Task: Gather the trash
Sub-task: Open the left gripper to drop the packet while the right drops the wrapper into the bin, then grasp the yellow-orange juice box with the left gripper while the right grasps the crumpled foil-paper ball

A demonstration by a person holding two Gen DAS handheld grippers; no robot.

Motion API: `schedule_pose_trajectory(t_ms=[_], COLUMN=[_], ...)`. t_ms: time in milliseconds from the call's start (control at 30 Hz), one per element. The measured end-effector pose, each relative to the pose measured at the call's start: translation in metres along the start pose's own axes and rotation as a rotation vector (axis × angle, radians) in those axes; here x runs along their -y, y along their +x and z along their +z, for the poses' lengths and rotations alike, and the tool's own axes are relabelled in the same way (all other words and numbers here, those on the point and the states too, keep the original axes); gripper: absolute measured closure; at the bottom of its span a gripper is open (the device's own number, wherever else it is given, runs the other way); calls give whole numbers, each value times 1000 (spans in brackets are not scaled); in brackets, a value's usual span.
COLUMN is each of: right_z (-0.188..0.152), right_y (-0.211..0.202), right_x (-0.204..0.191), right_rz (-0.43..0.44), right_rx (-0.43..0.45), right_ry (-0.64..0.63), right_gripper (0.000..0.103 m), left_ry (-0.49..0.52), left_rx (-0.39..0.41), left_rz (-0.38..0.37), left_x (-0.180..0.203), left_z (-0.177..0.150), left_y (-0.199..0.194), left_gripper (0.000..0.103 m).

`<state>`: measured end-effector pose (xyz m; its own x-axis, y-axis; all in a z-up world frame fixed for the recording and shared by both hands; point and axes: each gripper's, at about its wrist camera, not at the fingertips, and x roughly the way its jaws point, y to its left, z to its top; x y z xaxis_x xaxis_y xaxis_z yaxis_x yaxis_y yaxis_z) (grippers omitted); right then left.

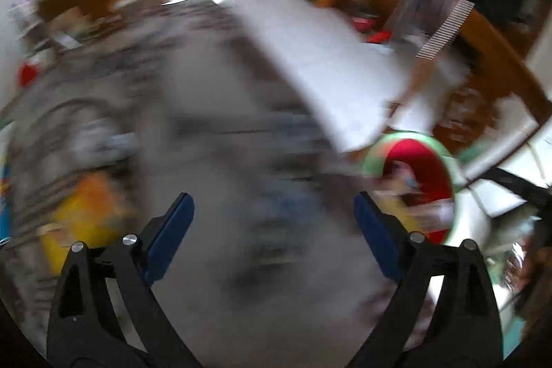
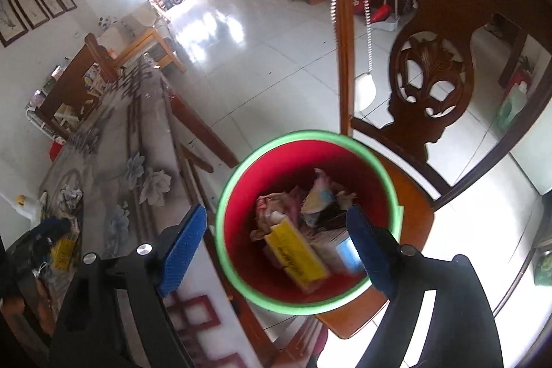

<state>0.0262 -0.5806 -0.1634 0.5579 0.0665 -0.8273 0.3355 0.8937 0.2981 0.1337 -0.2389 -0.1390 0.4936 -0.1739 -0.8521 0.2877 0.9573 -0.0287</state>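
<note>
A red bin with a green rim point(image 2: 310, 134) stands on a wooden chair seat beside the table. Inside it lie a yellow box point(image 2: 298, 252) and crumpled wrappers point(image 2: 321, 195). My right gripper point(image 2: 276, 212) hangs open just above the bin's mouth, nothing between its blue pads. The left wrist view is badly blurred. There my left gripper point(image 1: 272, 199) stands open over the patterned tabletop, holding nothing, with the bin point(image 1: 407, 137) off to its right. A yellow packet point(image 1: 86, 212) lies on the table left of the left gripper and also shows as a yellow packet point(image 2: 63, 252) in the right wrist view.
The long table point(image 2: 114, 143) with a grey flower-print cover runs away on the left. The carved back of the wooden chair point(image 2: 431, 23) rises right behind the bin. Beyond lie white floor tiles point(image 2: 276, 40), and furniture lines the far walls.
</note>
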Motion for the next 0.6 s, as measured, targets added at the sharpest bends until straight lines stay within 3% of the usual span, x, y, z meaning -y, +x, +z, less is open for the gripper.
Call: schedule_pose_trajectory(t_ms=[167,267,467,567,600], right_z=[-5,-9,-16,-20,-21], right_y=[11,14,13,13,12], right_x=[-33,-58,-114,-140,-152], right_rz=[46,77,119,136,142], right_rx=[-41,-57,-62,-67,-69], right_ry=[-37,-68,-149,-177,-190], right_gripper=[23,23,23,23,23], left_ry=[-20,24,161,165,151], left_rx=[-89,-155,-205,-228,-232], left_rz=[212,275,226,180,154], left_x=[-107,-141,-150,-153,-154], left_z=[-14,-24,-26,-30,-31], left_y=[1,12,34,46,49], left_gripper=[12,12,12,12,20])
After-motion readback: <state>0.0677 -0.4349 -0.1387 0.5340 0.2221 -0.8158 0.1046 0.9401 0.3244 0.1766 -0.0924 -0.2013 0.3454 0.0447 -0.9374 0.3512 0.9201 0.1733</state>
